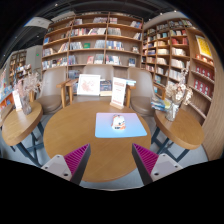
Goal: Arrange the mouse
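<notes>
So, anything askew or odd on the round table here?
Nothing stands out. The mouse sits on the light blue mat on the round table, beyond the open gripper.

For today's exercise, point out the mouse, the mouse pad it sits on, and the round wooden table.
mouse (119, 122), gripper view, middle of its body.
mouse pad (107, 130), gripper view, bare light-blue surface beside the mouse.
round wooden table (70, 128), gripper view, bare top beside the pad.
</notes>
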Demonstrator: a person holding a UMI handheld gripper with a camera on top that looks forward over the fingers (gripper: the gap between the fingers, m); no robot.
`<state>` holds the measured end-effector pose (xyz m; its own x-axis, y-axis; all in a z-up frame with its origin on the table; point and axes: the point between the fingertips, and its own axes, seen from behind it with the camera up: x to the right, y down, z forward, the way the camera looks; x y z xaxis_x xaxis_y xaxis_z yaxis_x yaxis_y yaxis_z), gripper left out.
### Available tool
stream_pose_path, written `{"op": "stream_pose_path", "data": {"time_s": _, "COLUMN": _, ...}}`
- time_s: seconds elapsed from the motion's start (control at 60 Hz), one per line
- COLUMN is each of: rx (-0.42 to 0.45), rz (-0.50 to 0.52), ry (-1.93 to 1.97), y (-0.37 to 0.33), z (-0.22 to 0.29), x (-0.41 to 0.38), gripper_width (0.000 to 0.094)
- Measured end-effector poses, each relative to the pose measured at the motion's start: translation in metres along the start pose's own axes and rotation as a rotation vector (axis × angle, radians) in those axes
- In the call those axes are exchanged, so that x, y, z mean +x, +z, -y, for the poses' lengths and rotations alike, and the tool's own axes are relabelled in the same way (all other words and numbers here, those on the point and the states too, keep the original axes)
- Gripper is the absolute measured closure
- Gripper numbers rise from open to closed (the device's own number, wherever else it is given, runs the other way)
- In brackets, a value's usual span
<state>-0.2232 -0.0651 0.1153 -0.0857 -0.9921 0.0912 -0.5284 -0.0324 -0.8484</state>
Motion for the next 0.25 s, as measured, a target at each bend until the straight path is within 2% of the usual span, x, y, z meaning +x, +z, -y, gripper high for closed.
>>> {"op": "stream_pose_path", "data": {"time_s": 0.25, "rx": 0.014, "rz": 0.006, "ry": -0.022, "y": -0.019, "z": -0.01, "x": 0.001, "gripper_width": 0.0078}}
